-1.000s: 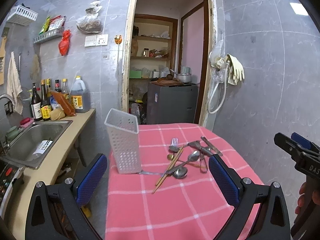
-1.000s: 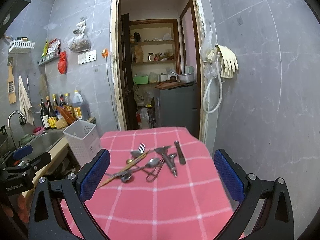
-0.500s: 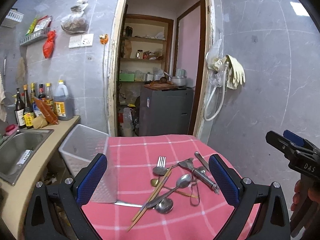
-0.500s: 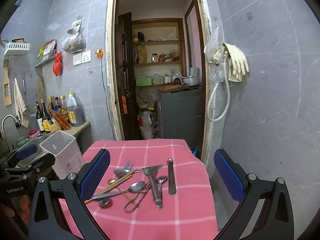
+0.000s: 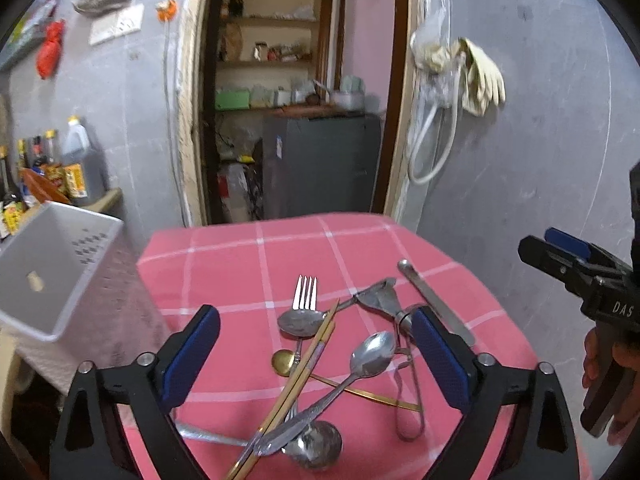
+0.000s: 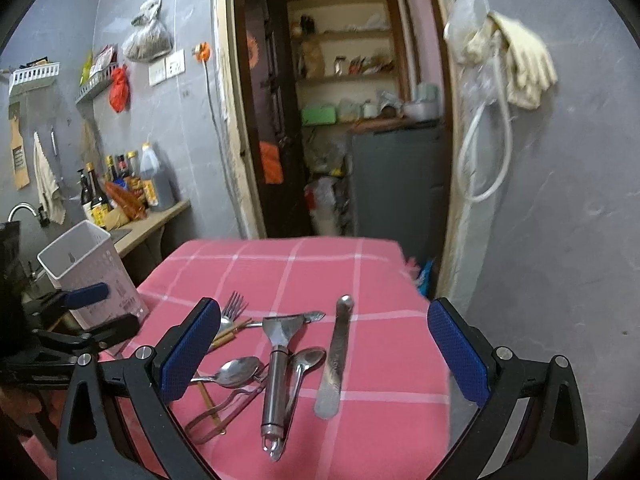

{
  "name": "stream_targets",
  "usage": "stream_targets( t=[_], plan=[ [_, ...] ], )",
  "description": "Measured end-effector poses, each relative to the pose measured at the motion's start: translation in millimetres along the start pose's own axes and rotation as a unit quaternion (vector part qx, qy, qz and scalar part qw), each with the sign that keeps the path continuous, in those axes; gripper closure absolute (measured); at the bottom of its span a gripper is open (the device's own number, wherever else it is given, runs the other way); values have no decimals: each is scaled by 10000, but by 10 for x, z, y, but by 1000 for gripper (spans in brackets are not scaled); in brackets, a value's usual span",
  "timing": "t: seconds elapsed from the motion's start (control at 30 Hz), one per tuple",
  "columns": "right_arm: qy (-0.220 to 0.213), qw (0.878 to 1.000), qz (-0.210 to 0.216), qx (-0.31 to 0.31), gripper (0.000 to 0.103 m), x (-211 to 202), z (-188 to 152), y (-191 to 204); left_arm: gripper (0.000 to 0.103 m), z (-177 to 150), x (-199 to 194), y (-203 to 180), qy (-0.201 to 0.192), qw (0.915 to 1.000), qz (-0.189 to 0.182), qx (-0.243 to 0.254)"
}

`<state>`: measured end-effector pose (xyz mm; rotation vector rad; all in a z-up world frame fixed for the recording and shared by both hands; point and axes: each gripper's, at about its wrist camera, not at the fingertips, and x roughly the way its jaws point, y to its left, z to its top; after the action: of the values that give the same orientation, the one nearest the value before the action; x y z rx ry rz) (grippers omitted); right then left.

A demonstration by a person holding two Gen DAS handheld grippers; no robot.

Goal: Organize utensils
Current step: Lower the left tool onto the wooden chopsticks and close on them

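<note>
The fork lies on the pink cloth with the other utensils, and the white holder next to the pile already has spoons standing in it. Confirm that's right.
Not quite. The holder is empty: the left wrist view looks into its open top and shows only bare walls. The rest holds: the fork lies on the pink cloth with the other utensils, and the holder stands next to the pile.

- The worktop (image 6: 372, 280) wears a pink cloth with white checks.
- A white perforated plastic utensil holder (image 6: 90, 272) stands at its left edge.
- A tangle of steel fork (image 5: 305, 292), spoons, wooden chopsticks (image 5: 298, 376) and peeler (image 6: 278, 364) lies in the middle.
- A flat steel blade (image 6: 336, 356) lies just right of them.
</note>
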<state>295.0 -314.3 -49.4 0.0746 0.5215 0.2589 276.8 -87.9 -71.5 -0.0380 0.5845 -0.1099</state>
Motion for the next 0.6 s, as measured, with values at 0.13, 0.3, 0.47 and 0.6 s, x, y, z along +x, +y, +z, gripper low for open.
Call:
stream_targets(
  t=[0.13, 0.3, 0.47, 0.6],
  plan=[
    [339, 9993, 170, 7, 22, 360, -76, -86, 28, -52, 303, 39, 349, 9993, -157, -54],
    [822, 9958, 370, 149, 42, 798, -187, -199, 50, -134, 585, 70, 706, 9967, -387, -115],
    [1176, 9906, 602, 343, 54, 1126, -338, -263, 65, -217, 804, 58, 971, 9939, -516, -32],
    [1561, 9830, 805, 541, 63, 1370, -455, -301, 66, -243, 939, 96, 1232, 9908, -550, -106]
  ],
)
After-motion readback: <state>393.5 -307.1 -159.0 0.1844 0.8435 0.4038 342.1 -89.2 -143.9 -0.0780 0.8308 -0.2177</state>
